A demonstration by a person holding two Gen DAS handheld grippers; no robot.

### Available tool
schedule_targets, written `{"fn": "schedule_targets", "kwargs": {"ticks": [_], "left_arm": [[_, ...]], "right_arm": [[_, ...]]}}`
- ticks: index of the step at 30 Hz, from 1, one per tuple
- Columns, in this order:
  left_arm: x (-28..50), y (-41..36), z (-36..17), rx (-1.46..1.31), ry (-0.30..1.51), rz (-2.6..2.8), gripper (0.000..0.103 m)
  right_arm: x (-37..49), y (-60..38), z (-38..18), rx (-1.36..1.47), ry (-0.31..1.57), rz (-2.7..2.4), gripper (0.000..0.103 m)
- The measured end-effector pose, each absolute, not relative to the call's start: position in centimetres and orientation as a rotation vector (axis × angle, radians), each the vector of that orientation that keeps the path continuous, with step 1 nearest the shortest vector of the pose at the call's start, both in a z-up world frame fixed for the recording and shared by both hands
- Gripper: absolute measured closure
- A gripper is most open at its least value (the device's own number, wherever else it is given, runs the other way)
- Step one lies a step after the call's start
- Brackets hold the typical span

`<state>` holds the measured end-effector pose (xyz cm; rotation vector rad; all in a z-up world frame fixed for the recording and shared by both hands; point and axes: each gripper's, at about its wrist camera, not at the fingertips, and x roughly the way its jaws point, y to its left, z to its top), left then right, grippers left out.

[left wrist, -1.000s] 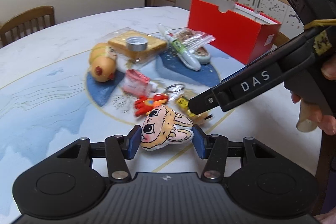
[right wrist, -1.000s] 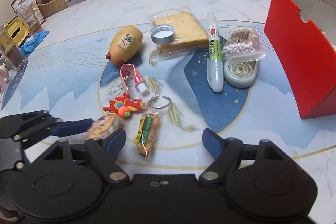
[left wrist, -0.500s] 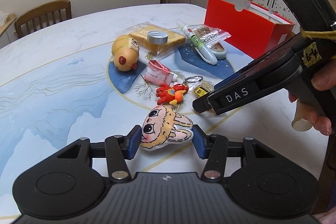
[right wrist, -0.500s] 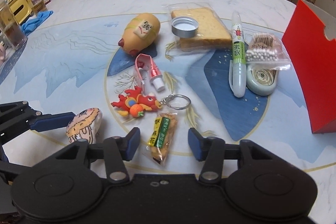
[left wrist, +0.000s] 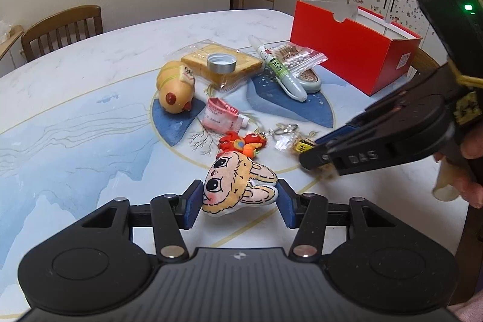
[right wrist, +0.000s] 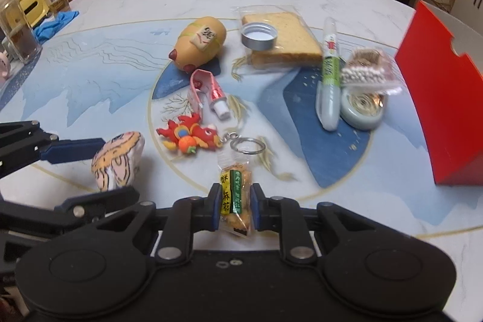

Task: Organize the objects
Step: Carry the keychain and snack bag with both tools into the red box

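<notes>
The left gripper (left wrist: pixel 238 201) clamps the plush rabbit face (left wrist: pixel 238 186) between its blue pads, just above the table (left wrist: pixel 75 125). To its right, the right gripper (right wrist: pixel 232 207) is closing on the snack packet (right wrist: pixel 235 195) — pads touching both sides, red box (right wrist: pixel 446 110) well apart.

Black tools (left wrist: pixel 238 202), blue pads (left wrist: pixel 193 202), silver screws, "DAS" marking.

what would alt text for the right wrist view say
The right gripper is closing its blue pads on a clear snack packet with a green label, above a pale marbled table. At left, the left gripper clamps a plush cartoon face.
</notes>
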<state>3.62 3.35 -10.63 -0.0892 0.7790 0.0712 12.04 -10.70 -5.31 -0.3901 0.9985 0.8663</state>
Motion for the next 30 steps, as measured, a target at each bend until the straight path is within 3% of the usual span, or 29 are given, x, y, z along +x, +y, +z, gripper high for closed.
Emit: {"fn": "schedule_targets", "kwargs": {"ticks": [12, 30], "left_arm": [[6.1, 1.0, -8.3, -0.067, 0.756, 0.048, 0.052], [15.4, -6.2, -2.1, 0.025, 0.665, -0.092, 0.052]], "right_arm": [[14.0, -15.7, -2.2, -0.256, 1.064, 0.933, 0.085], [22.1, -23.0, 3.6, -0.13, 0.94, 0.852, 0.085]]}}
